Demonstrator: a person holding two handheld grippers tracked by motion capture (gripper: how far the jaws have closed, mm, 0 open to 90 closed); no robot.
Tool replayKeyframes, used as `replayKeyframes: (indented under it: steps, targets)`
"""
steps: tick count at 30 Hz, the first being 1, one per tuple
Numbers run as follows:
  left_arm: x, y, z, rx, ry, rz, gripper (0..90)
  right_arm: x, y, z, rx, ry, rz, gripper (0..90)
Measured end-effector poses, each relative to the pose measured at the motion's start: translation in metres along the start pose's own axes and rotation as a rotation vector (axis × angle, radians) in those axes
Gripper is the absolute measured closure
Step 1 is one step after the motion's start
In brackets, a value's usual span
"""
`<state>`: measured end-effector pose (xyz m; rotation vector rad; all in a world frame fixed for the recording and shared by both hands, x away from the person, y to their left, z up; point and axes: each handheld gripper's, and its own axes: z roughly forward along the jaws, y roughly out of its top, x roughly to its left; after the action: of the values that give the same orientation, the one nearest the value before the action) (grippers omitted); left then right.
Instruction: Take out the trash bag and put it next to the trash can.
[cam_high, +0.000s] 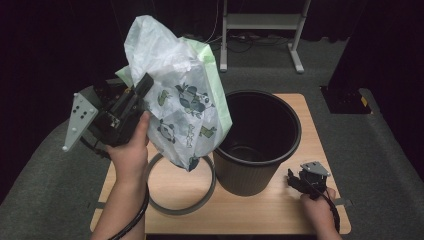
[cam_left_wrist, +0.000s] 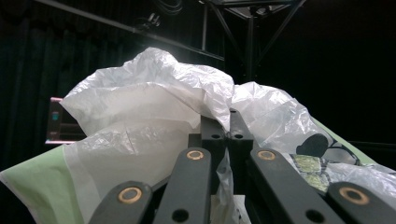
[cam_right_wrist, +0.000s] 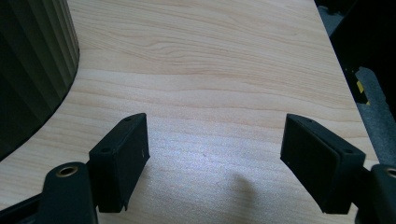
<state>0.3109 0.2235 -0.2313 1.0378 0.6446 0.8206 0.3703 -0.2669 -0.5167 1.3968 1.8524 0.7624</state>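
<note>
A white plastic bag (cam_high: 180, 95) with green trim and panda prints hangs in the air to the left of the black bin (cam_high: 260, 140). My left gripper (cam_high: 142, 87) is shut on the bag's edge, held up by a hand at the left. In the left gripper view the jaws stand pressed together with the crumpled bag (cam_left_wrist: 149, 107) pinched between them at the left gripper (cam_left_wrist: 226, 123). My right gripper (cam_high: 295, 181) rests low at the table's front right, beside the bin. Its jaws stand wide apart over bare wood in the right gripper view, with nothing between them at the right gripper (cam_right_wrist: 215, 154).
A grey ring (cam_high: 172, 202) lies flat on the wooden table (cam_high: 250, 215) under the bag, left of the bin. The bin's ribbed wall (cam_right_wrist: 32, 65) rises just left of my right gripper. Dark floor surrounds the table; a white stand (cam_high: 260, 22) is behind.
</note>
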Motion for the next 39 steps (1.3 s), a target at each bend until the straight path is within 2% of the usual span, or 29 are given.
replayKeyframes:
  steps: [10,12,15,20,23,26,36,39]
  targets:
    - [0.025,-0.039,-0.037,0.051,0.091,-0.059,89.1,-0.007,-0.002,0.001,0.022,0.008,0.031,23.1]
    - [0.031,-0.045,-0.037,0.086,0.103,-0.072,89.1,-0.007,-0.002,0.001,0.029,0.012,0.042,23.1]
    - [0.038,-0.05,-0.041,0.098,0.121,-0.071,89.1,-0.007,-0.001,0.002,0.027,0.01,0.045,23.1]
    - [0.045,-0.063,-0.041,0.146,0.135,-0.067,89.0,-0.004,-0.001,0.003,0.03,0.019,0.035,23.0]
    - [0.048,-0.072,-0.04,0.175,0.137,-0.082,88.9,-0.002,-0.001,0.002,0.033,0.03,0.025,22.9]
    - [0.052,-0.081,-0.04,0.198,0.151,-0.116,89.0,-0.002,0.0,0.001,0.034,0.035,0.034,22.9]
    - [0.063,-0.102,-0.042,0.275,0.203,-0.114,89.0,-0.007,-0.001,0.003,0.051,0.036,0.046,22.9]
    - [0.065,-0.109,-0.042,0.304,0.216,-0.106,89.0,-0.007,-0.002,0.005,0.06,0.036,0.036,22.9]
